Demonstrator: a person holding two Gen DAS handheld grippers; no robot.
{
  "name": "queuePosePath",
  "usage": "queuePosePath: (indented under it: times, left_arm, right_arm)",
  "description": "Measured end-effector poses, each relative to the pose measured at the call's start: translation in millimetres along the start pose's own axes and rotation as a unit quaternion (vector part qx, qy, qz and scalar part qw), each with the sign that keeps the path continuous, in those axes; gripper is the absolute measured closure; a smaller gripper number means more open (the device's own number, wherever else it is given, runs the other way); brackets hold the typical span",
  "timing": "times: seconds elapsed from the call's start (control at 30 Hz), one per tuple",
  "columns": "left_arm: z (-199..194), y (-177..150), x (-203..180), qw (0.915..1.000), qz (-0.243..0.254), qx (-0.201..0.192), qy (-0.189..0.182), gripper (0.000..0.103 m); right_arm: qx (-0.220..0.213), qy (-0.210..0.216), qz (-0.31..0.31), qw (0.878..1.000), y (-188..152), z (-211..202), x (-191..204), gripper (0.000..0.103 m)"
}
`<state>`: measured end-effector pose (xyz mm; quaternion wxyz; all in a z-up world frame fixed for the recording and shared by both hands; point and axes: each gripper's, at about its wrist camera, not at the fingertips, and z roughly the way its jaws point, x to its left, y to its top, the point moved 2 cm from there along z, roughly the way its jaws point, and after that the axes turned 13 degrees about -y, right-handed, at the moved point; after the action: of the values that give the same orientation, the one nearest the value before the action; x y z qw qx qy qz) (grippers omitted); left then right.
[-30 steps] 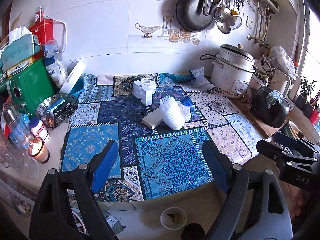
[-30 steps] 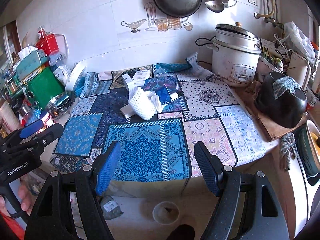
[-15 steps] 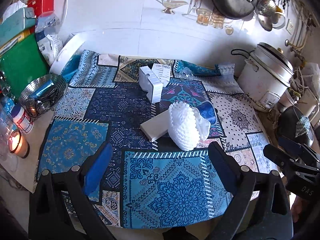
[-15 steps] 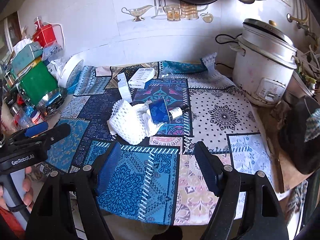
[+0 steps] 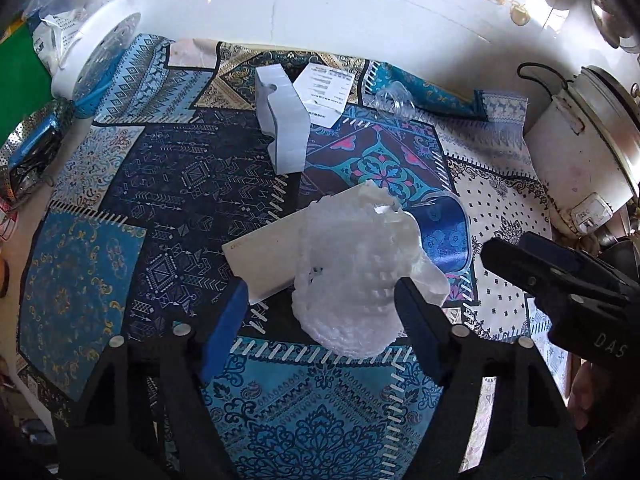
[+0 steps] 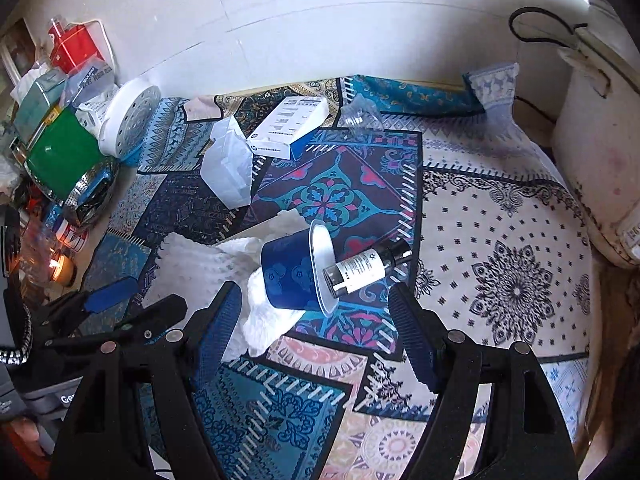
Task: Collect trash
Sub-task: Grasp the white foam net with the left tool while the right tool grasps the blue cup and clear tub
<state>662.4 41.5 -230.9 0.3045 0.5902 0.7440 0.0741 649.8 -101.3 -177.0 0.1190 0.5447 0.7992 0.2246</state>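
Your left gripper (image 5: 320, 316) is spread wide and holds nothing, its two blue pads either side of the white foam net (image 5: 352, 276), which suggests you mean to close on that soft piece first. Take the foam net as your landmark on the patterned worktop (image 5: 120, 208): a flat white card (image 5: 264, 256) lies partly under it, a tipped blue cup (image 6: 292, 276) rests against its far side, and a small dark bottle (image 6: 366, 266) lies at the cup's mouth. Your right gripper (image 6: 316, 320) is equally wide and empty, lined up on the cup, probably so both hands can lift together. Beyond the net sit a white box (image 5: 282, 124) and a printed carton (image 5: 326, 92).
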Motion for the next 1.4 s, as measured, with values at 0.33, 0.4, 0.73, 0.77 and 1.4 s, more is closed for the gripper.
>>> queuePosePath:
  times: [0.33, 0.4, 0.73, 0.77, 1.4]
  left_arm:
    - [-1.8, -4.1, -2.5, 0.9994, -0.021, -0.009, -0.025, 0.077]
    - [-5.0, -4.7, -2.3, 0.9995, -0.023, -0.013, -0.019, 0.078]
    - [-29.4, -6.0, -0.4, 0.9987, -0.034, -0.036, -0.01, 0.079]
    - [-30.1, -5.6, 0.1, 0.9987, -0.035, -0.036, -0.009, 0.079]
    - [-44.3, -9.0, -5.5, 0.9988, -0.021, -0.038, -0.022, 0.079]
  right_arm:
    - [0.042, 0.014, -0.018, 0.999, 5.1, 40.0, 6.9, 0.036]
    - [0.048, 0.02, -0.018, 0.999, 4.9, 43.6, 5.7, 0.038]
    - [0.036, 0.0, -0.015, 0.999, -0.7, 34.7, -12.0, 0.041]
    - [0.039, 0.0, -0.017, 0.999, 0.2, 37.4, -12.7, 0.041]
    - [0.041, 0.043, 0.007, 0.998, -3.2, 26.6, -3.2, 0.096]
